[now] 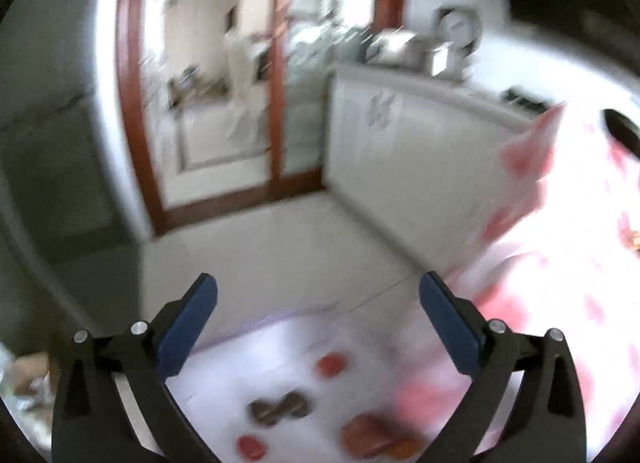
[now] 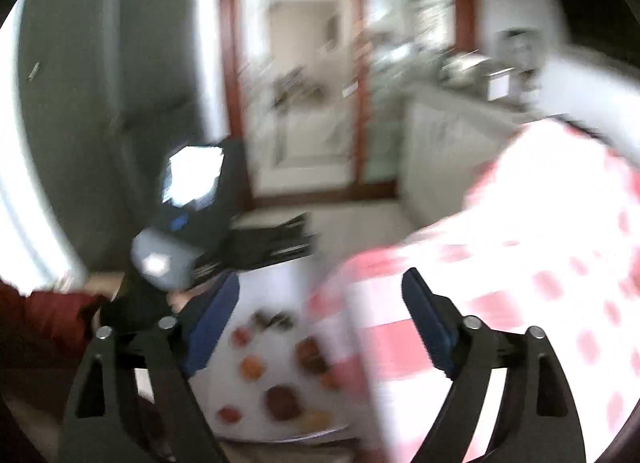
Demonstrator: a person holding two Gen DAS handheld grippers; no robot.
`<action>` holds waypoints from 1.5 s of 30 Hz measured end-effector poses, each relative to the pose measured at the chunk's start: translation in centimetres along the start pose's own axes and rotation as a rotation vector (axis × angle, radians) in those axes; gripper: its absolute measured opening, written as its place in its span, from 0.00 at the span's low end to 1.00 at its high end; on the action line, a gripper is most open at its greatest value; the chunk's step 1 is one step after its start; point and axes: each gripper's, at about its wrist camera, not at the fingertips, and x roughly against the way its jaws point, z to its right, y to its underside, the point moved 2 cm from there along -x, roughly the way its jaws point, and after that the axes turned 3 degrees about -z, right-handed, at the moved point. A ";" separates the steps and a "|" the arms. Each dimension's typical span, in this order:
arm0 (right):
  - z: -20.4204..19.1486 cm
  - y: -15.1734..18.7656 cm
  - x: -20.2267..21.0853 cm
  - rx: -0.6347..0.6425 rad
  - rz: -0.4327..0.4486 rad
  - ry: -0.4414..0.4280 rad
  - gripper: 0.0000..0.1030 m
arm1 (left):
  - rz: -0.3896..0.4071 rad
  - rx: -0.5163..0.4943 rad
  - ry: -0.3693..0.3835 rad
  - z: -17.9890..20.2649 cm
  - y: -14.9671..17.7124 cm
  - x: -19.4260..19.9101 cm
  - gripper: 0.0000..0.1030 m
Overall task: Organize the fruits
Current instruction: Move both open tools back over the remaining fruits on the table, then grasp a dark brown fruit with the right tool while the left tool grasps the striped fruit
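A pink-and-white checked cloth (image 2: 520,263) fills the right side of both wrist views, draped and blurred, and what it covers cannot be made out. Below and between the fingers lies a white surface (image 1: 288,351), possibly a tray or board with a pale rim; the blur leaves that unsettled. On it lie the fruits (image 2: 282,401): in the right wrist view several small red, orange and dark brown rounds are scattered apart from one another, and in the left wrist view two red ones, a dark lumpy piece and an orange-brown piece show near the bottom edge, the last partly cut off. Which kinds of fruit they are is too smeared to tell. In the background stand a white cabinet (image 1: 400,135) with metal pots on top and a wood-framed glass door (image 1: 208,83), all streaked. The left hand-held gripper (image 1: 318,303) has its blue-padded fingers spread wide with nothing between them, well above the fruits. The right hand-held gripper (image 2: 320,297) is likewise spread wide and empty. The left one's body appears in the right view as a dark blur above a red sleeve (image 2: 44,315).
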 end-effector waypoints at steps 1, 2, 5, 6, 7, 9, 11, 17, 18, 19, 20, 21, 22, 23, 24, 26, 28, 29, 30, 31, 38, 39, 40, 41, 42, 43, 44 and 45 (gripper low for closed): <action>2.4 0.0 1.9 -0.041 0.040 0.072 0.83 | 0.015 -0.022 0.051 2.0 -0.9 0.7 0.98; 4.9 0.3 3.4 -0.091 0.063 0.140 0.84 | 0.020 -0.040 0.092 3.8 -1.4 1.1 0.98; 11.7 2.4 6.7 -0.277 0.094 0.283 0.84 | -0.015 -0.121 0.281 11.7 -2.1 2.3 0.98; 13.8 3.3 7.8 -0.338 0.100 0.328 0.84 | -0.034 -0.137 0.334 13.7 -2.2 2.4 0.98; 16.1 4.6 8.8 -0.399 0.103 0.382 0.84 | -0.055 -0.154 0.394 16.3 -1.9 2.6 0.98; 19.7 6.9 10.3 -0.479 0.105 0.467 0.84 | -0.078 -0.195 0.507 22.0 -1.6 3.1 0.98; 23.6 9.4 12.0 -0.573 0.110 0.540 0.84 | -0.075 -0.243 0.576 27.7 -1.6 2.9 0.98; 31.6 15.5 14.0 -0.766 0.101 0.626 0.84 | -0.128 -0.263 0.633 42.3 -0.5 -0.5 0.98; 32.4 15.9 14.3 -0.778 0.096 0.633 0.84 | -0.150 -0.250 0.621 45.1 -0.5 -1.6 0.98; 33.1 16.3 14.3 -0.786 0.088 0.635 0.84 | -0.167 -0.234 0.618 46.1 -0.8 -2.8 0.98; 34.3 16.3 14.1 -0.790 0.082 0.633 0.84 | -0.187 -0.212 0.615 47.1 -0.6 -3.7 0.98; 35.5 16.3 13.9 -0.794 0.070 0.635 0.84 | -0.212 -0.181 0.613 47.9 -0.3 -4.4 0.98; 36.4 16.2 13.7 -0.794 0.060 0.641 0.84 | -0.245 -0.142 0.618 48.8 -0.4 -5.5 0.98; 37.2 16.2 13.5 -0.796 0.045 0.655 0.84 | -0.262 -0.117 0.627 48.9 -0.5 -6.4 0.98; 38.0 16.1 13.3 -0.801 0.029 0.669 0.84 | -0.276 -0.083 0.642 49.2 -0.7 -7.2 0.98; 40.3 16.0 12.2 -0.818 0.006 0.679 0.84 | -0.261 -0.041 0.677 48.9 -0.9 -8.1 0.98; 41.8 15.6 11.1 -0.811 -0.010 0.686 0.84 | -0.264 -0.041 0.691 48.6 -0.8 -8.7 0.98; 42.7 15.3 10.3 -0.801 -0.021 0.688 0.84 | -0.269 -0.026 0.716 48.2 -0.9 -8.7 0.98; 43.5 14.9 9.4 -0.790 -0.033 0.687 0.84 | -0.259 -0.016 0.726 47.6 -1.0 -8.5 0.98; 44.1 14.5 8.6 -0.782 -0.044 0.685 0.83 | -0.249 -0.010 0.723 47.2 -1.2 -8.3 0.98; 49.5 11.7 2.3 -0.731 -0.172 0.671 0.69 | -0.264 -0.033 0.728 47.4 -0.8 -8.3 0.98; 50.3 11.5 1.4 -0.726 -0.199 0.674 0.67 | -0.263 -0.041 0.726 47.4 -0.8 -8.2 0.98; 50.8 11.3 0.9 -0.720 -0.213 0.678 0.66 | -0.266 -0.047 0.724 47.5 -0.7 -8.2 0.98; 51.3 11.1 0.5 -0.713 -0.225 0.684 0.65 | -0.270 -0.048 0.724 47.5 -0.6 -8.2 0.98; 51.7 11.0 0.2 -0.710 -0.234 0.688 0.64 | -0.276 -0.041 0.726 47.4 -0.6 -8.3 0.98; 52.2 11.0 -0.1 -0.715 -0.243 0.687 0.64 | -0.282 -0.036 0.726 47.4 -0.6 -8.4 0.98; 52.6 11.0 -0.4 -0.721 -0.254 0.682 0.61 | -0.289 -0.033 0.725 47.3 -0.6 -8.5 0.98; 53.0 11.2 -0.7 -0.727 -0.269 0.680 0.56 | -0.299 -0.026 0.726 47.3 -0.6 -8.7 0.98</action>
